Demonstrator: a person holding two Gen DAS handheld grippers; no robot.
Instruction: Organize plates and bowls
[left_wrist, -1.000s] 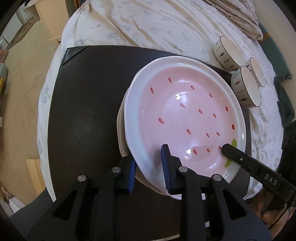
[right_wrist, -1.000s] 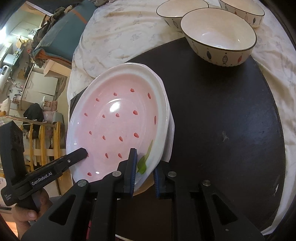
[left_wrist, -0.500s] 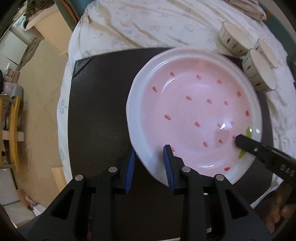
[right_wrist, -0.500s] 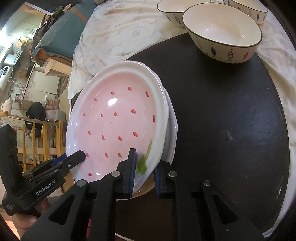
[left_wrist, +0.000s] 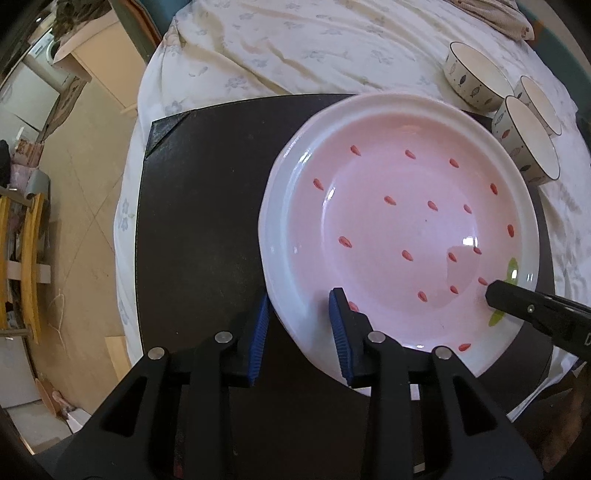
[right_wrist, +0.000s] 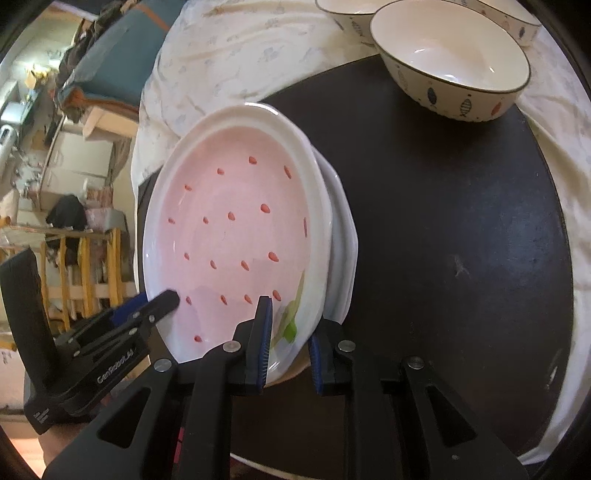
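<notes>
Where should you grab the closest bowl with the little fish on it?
By its rim, coming down from above on the side facing the dark mat, one finger inside and one outside. The fish bowl stands upright with its mouth open and empty, so the thin wall should be easy to pinch. Two other bowls crowd its far side, so that side is probably tighter.

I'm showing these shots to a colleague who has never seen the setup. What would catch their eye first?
Most striking is the big pink plate with red flecks, lying on other white plates on the dark mat. The left claw and right claw each straddle its near rim, both opening. Behind, three fish-patterned bowls sit at the mat's far edge by the floral cloth.
</notes>
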